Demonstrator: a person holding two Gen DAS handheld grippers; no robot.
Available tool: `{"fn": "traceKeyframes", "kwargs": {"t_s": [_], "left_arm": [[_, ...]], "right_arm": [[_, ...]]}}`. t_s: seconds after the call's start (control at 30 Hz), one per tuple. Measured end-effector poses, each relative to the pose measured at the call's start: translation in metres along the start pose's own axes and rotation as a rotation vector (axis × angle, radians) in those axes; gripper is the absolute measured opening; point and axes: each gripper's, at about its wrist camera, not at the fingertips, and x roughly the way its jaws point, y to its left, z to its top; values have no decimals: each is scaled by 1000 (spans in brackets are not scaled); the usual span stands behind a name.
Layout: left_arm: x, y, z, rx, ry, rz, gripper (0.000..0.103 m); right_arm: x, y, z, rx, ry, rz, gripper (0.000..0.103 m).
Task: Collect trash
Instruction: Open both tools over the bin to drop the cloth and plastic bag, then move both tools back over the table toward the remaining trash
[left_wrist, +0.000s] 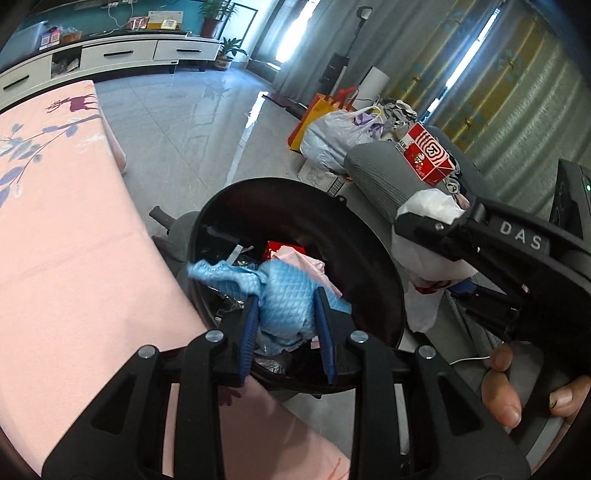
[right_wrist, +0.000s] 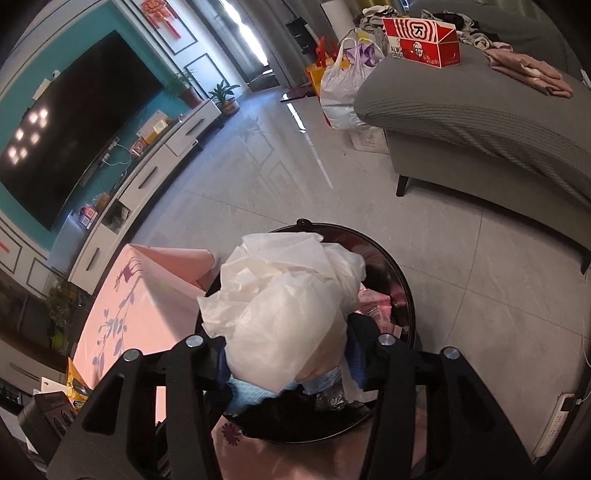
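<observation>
Trash bin (left_wrist: 369, 236) contents half-hidden: left hand-held gripper (left_wrist: 286, 317) pinching blue cloth (left_wrist: 284, 295), right hand-held gripper (right_wrist: 291, 356) pinching white bag (right_wrist: 284, 306).

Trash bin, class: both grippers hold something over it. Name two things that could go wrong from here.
1. The blue cloth in the left gripper trails a corner across the rim of the trash bin; released now, it may hang over the edge.
2. The white plastic bag in the right gripper is bulky, and the bin already holds trash, so it may spring out.
</observation>
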Motion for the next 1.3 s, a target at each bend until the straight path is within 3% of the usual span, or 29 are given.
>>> {"fn": "traceKeyframes", "kwargs": {"t_s": [0.2, 0.33, 0.43, 0.7, 0.97, 1.3], "left_arm": [[-15, -4, -1, 25, -54, 9, 54], [-32, 0, -3, 26, -100, 17, 72], [-45, 3, -5, 21, -129, 32, 82], [-99, 39, -14, -49, -202, 118, 95], [-167, 90, -31, -116, -269, 334, 100], [-234, 172, -76, -162, -203, 664, 100]], "right_arm": [[1, 3, 1, -6, 7, -4, 57], [-1, 6, 0, -7, -4, -16, 69], [-3, 11, -2, -15, -6, -13, 73], [-7, 33, -8, -70, -26, -31, 82], [-14, 61, -21, -140, -50, -22, 88], [-18, 118, -58, -373, -141, -44, 99]]}}
